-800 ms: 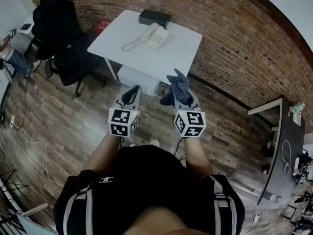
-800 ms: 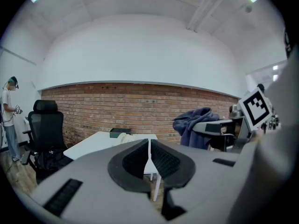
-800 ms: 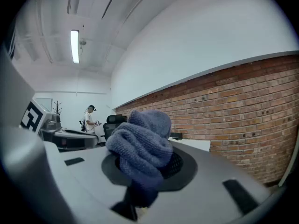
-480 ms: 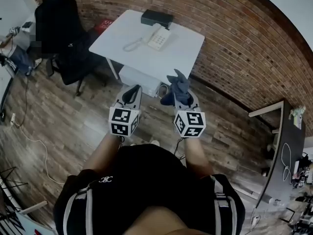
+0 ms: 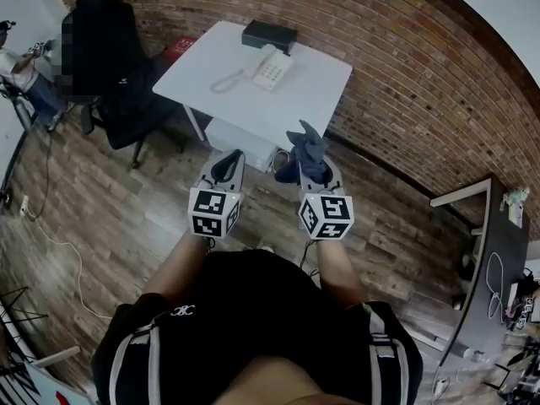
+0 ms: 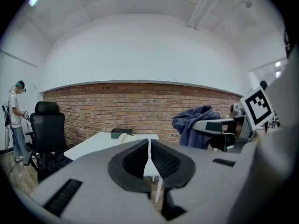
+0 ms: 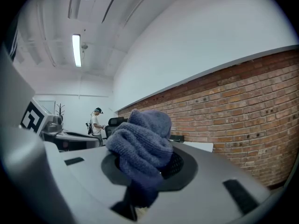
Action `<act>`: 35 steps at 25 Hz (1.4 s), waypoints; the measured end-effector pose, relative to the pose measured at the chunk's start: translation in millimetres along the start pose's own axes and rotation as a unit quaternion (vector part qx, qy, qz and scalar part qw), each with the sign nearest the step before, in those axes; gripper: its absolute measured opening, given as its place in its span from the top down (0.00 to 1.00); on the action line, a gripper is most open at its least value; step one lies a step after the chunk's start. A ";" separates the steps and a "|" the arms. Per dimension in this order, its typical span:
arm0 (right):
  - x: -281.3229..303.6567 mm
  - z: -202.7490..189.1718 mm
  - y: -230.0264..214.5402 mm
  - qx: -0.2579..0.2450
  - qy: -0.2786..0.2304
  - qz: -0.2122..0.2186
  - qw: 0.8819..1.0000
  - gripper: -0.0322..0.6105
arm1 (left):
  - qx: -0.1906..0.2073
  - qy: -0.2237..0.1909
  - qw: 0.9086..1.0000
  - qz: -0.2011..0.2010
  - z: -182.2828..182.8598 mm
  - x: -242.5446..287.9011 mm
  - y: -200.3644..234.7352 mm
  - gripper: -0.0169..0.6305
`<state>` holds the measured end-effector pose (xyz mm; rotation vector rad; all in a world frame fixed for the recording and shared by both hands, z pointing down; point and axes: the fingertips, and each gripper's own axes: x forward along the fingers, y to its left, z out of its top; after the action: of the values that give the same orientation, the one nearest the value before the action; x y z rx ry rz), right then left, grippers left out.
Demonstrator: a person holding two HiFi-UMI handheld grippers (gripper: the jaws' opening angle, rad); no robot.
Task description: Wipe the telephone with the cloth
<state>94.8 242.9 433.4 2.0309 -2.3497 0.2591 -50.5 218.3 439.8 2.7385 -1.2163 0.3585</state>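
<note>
A white corded telephone (image 5: 269,67) lies on a white table (image 5: 312,83) ahead of me, its coiled cord trailing left. My right gripper (image 5: 313,164) is shut on a bunched blue-grey cloth (image 5: 304,150), which fills the right gripper view as the cloth (image 7: 142,146). My left gripper (image 5: 226,165) is shut with nothing in it; in the left gripper view the left gripper (image 6: 149,155) has its jaws pressed together. Both grippers hang over the wooden floor, short of the table. The table (image 6: 100,141) shows low in that view.
A black box (image 5: 269,33) sits at the table's far edge against the brick wall. A black office chair (image 5: 110,66) stands left of the table, a person (image 6: 16,120) beyond it. A white box sits under the table. A dark desk (image 5: 498,260) is at right.
The view has shifted slightly, with the table a little nearer in the frame. Both grippers keep their places and states.
</note>
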 end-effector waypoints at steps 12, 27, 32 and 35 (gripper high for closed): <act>3.7 -18.5 -19.1 0.010 0.019 0.033 0.999 0.84 | 0.000 0.014 1.000 0.016 -13.9 14.4 -20.4 0.95; 45.0 -11.9 -31.7 0.001 0.019 0.045 0.999 0.84 | -0.014 0.001 1.000 0.015 -8.7 66.1 6.7 0.95; 74.6 -16.7 -45.2 -0.001 0.032 0.040 0.999 0.84 | -0.017 -0.001 1.000 0.012 -3.0 94.9 21.8 0.95; 102.8 -19.5 -48.8 -0.001 0.038 0.039 0.999 0.84 | -0.022 0.009 1.000 0.009 -7.3 116.6 39.3 0.95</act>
<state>125.6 138.2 471.1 1.8947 -2.3863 0.3285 -5.3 110.3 478.4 2.6829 -1.2312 0.3518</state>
